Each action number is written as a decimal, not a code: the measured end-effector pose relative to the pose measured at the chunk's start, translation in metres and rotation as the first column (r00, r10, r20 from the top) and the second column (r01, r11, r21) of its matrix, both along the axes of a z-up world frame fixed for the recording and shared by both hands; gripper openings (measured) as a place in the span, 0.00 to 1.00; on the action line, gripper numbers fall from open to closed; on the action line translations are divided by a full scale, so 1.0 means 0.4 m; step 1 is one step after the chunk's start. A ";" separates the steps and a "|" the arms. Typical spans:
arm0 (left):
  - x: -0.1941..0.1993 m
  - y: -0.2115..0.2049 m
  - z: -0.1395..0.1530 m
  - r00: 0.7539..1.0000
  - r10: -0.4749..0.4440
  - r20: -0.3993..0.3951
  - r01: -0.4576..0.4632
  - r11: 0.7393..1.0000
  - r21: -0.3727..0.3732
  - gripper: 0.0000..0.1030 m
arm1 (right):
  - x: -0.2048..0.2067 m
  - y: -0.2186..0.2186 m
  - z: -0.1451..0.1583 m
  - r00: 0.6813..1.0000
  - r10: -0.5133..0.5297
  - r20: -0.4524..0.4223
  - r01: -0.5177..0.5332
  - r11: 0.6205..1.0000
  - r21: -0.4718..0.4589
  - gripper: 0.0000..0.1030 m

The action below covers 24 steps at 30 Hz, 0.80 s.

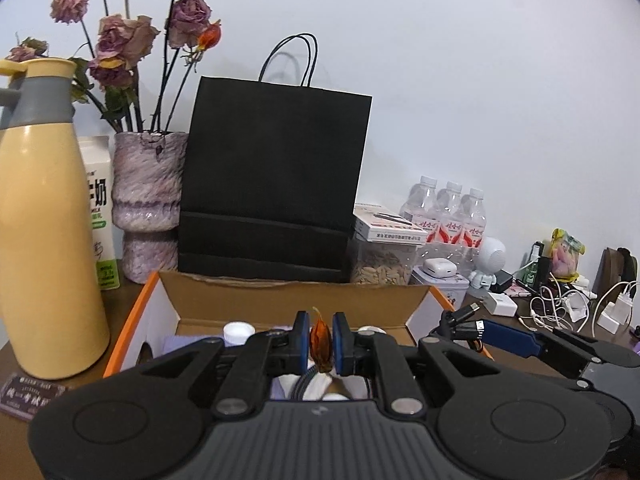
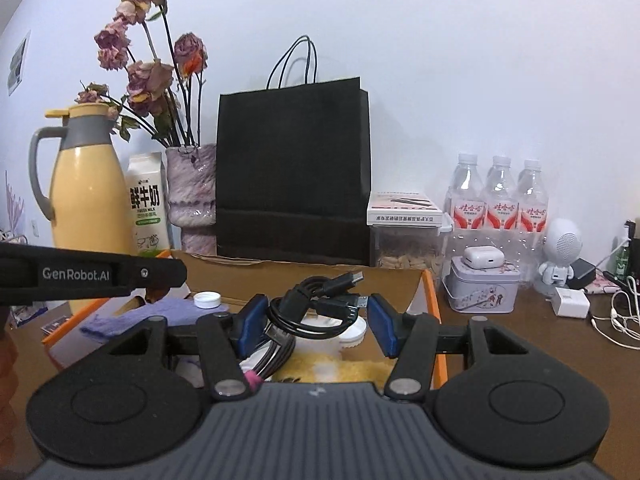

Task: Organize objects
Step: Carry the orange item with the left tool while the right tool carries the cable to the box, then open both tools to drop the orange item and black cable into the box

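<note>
My left gripper is shut on a small dried orange flower bud and holds it over the open cardboard box with orange edges. My right gripper is open above the same box; a coiled black USB cable lies between its blue pads, touching neither that I can see. In the box lie a purple cloth, a white bottle cap, a white round lid and something yellow. The right gripper with the cable also shows at the right of the left wrist view.
Behind the box stand a black paper bag, a purple vase of dried roses, a milk carton and a yellow thermos jug. At right are a seed container, water bottles, a tin with an earbud case, a white speaker and chargers with cables.
</note>
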<state>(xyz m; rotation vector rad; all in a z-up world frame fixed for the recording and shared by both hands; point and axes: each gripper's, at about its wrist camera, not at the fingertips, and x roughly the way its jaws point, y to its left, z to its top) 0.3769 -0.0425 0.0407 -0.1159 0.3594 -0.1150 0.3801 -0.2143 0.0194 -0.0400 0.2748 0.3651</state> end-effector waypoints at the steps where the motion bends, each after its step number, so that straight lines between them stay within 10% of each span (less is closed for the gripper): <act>1: 0.012 0.000 -0.001 1.000 -0.002 -0.002 0.002 1.000 0.005 0.10 | 0.010 0.002 -0.002 1.000 0.003 -0.004 -0.003 1.000 -0.004 0.54; 9: 0.077 0.006 -0.025 1.000 -0.013 -0.023 0.014 0.998 0.054 0.11 | 0.075 0.021 -0.027 0.998 0.028 -0.055 -0.031 0.999 -0.043 0.57; 11: 0.084 0.010 -0.027 0.999 0.002 -0.048 0.001 0.998 0.066 0.31 | 0.079 0.022 -0.031 0.997 0.028 -0.067 -0.031 0.998 -0.054 0.72; 13: 0.088 0.017 -0.027 0.998 0.029 -0.059 -0.025 0.997 0.078 0.80 | 0.076 0.021 -0.034 0.998 0.024 -0.065 -0.028 0.998 -0.060 0.97; 15: 0.085 0.027 -0.027 0.997 0.064 -0.039 -0.061 0.995 0.080 0.98 | 0.069 0.022 -0.032 0.998 0.028 -0.053 -0.032 0.997 -0.068 1.00; 24: 0.072 0.066 -0.021 0.995 0.100 -0.025 -0.099 0.995 0.033 1.00 | 0.058 0.030 -0.032 0.996 0.054 -0.068 -0.059 0.995 -0.074 1.00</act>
